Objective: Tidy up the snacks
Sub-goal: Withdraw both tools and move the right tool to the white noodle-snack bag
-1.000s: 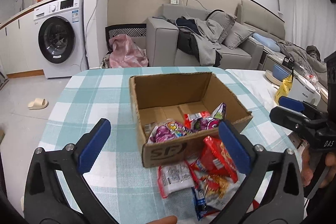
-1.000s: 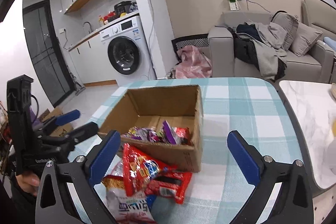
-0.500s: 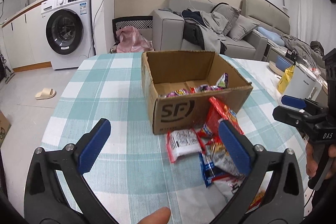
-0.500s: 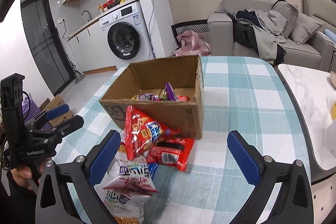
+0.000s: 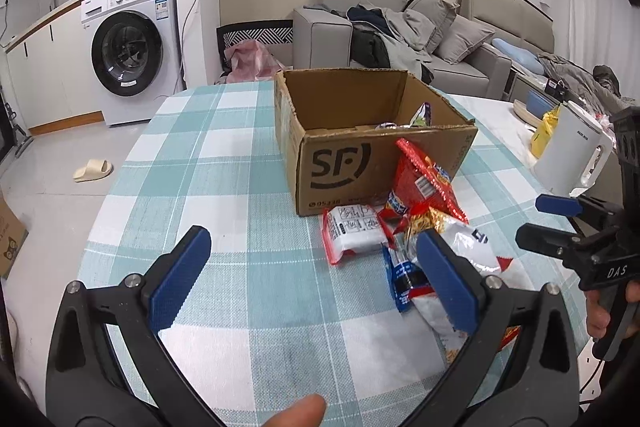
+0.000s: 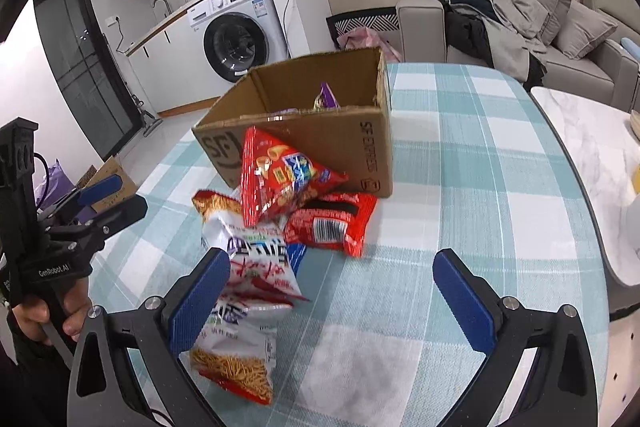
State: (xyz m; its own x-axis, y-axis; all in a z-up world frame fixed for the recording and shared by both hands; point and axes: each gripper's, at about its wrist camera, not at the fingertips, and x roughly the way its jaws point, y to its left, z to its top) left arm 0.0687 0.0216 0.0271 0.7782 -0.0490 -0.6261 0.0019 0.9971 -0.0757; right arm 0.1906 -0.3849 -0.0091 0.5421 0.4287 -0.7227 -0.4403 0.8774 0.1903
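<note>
An open cardboard box (image 5: 344, 163) (image 6: 320, 139) stands on the checked tablecloth with a few snack packets showing over its rim. A loose heap of snack bags lies against its near side: a red chip bag (image 6: 280, 179) (image 5: 424, 179), a flat red packet (image 6: 332, 223), a white packet (image 5: 354, 229) and white-and-red bags (image 6: 256, 267). My left gripper (image 5: 312, 287) is open and empty, low over the cloth, to the left of the heap. Also open and empty, my right gripper (image 6: 332, 303) hovers just right of the heap.
A white electric kettle (image 5: 572, 159) stands on a marble side table to the right. The round table's edge (image 6: 576, 187) curves close on the right. A washing machine (image 5: 128, 51) and a sofa (image 5: 400, 39) piled with clothes are behind.
Both grippers have pulled back and lowered away from the box, so its inside is mostly hidden now. Both stayed open. The snack heap has not moved.
</note>
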